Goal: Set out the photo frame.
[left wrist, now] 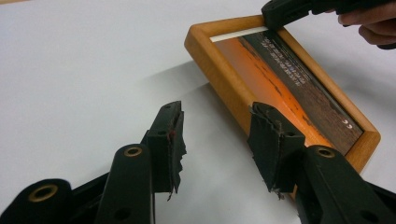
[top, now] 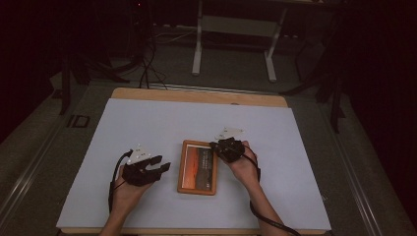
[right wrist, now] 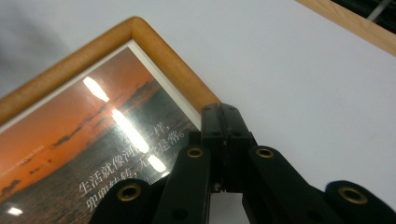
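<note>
A wooden picture frame point(top: 197, 167) holding an orange sunset print with white writing lies flat on the white sheet point(top: 147, 123). My left gripper point(top: 163, 163) rests just left of the frame, open, with nothing between its jaws. In the left gripper view the left gripper point(left wrist: 217, 140) has its right jaw close to the frame's point(left wrist: 224, 70) near rail. My right gripper point(top: 214, 145) is shut, jaws pressed together, its tip on the frame's far right corner. In the right gripper view the right gripper point(right wrist: 225, 109) meets the frame's point(right wrist: 154, 51) rail. The right gripper point(left wrist: 280, 11) also appears at the top of the left gripper view.
The white sheet covers a wooden table whose bare edge point(top: 196, 96) shows at the back. Beyond it, on the dark floor, stand white desk legs point(top: 196, 44) and black cables point(top: 147, 64). Open sheet lies on all sides of the frame.
</note>
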A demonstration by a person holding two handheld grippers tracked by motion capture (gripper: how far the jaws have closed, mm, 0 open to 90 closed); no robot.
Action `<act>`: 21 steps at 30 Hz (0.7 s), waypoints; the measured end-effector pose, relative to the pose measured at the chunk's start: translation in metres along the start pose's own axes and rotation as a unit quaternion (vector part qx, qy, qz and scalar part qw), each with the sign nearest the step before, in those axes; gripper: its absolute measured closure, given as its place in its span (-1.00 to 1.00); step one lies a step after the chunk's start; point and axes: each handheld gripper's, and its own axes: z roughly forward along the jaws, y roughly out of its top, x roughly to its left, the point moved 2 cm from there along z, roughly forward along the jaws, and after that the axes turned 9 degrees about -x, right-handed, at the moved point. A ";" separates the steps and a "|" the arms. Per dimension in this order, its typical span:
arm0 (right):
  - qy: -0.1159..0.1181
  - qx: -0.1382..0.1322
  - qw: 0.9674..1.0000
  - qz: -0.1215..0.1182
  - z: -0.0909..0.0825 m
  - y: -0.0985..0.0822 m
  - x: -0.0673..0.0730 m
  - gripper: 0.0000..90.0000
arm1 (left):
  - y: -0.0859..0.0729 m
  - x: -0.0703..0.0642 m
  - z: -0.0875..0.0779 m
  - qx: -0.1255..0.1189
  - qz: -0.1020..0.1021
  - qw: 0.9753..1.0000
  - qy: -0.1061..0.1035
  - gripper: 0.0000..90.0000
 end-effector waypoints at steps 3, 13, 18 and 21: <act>-0.002 0.004 1.000 0.004 0.000 -0.003 -0.002 1.00 | 0.000 -0.001 0.001 0.001 0.001 1.000 -0.001 0.23; -0.009 0.019 1.000 0.008 0.002 -0.013 -0.010 1.00 | 0.000 -0.001 0.002 0.004 0.002 1.000 -0.002 0.23; -0.010 0.027 1.000 0.013 0.004 -0.019 -0.013 1.00 | 0.000 -0.003 0.003 0.004 0.001 1.000 -0.005 0.23; -0.010 0.035 0.999 0.015 0.005 -0.023 -0.014 1.00 | 0.001 -0.005 0.003 0.002 -0.001 1.000 -0.012 0.22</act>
